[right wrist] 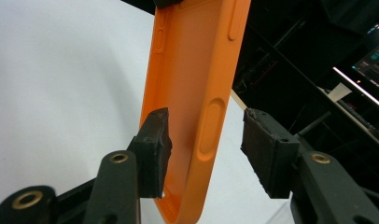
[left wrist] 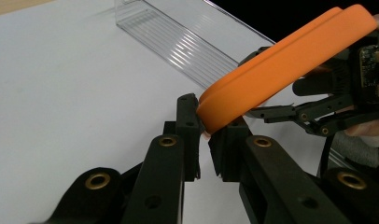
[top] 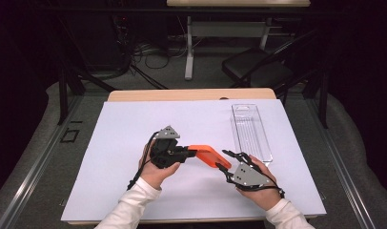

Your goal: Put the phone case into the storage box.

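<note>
An orange phone case (top: pixel 209 155) hangs above the white sheet between both grippers. My left gripper (top: pixel 191 153) is shut on one end of it; in the left gripper view its jaws (left wrist: pixel 204 135) pinch the case (left wrist: pixel 281 65) at a rounded corner. My right gripper (top: pixel 222 160) stands open at the case's other end. In the right gripper view one side wall of the case (right wrist: pixel 197 70) runs between the jaws (right wrist: pixel 207 133). The left pad (right wrist: pixel 155 140) sits close against the case's inside, and the right pad (right wrist: pixel 267 149) stands clear of it.
A clear plastic tray (top: pixel 250 131) lies lengthwise at the right of the white sheet (top: pixel 134 143), just beyond my right gripper. The sheet covers a wooden table. A chair (top: pixel 258 67) and desk legs stand on the floor behind.
</note>
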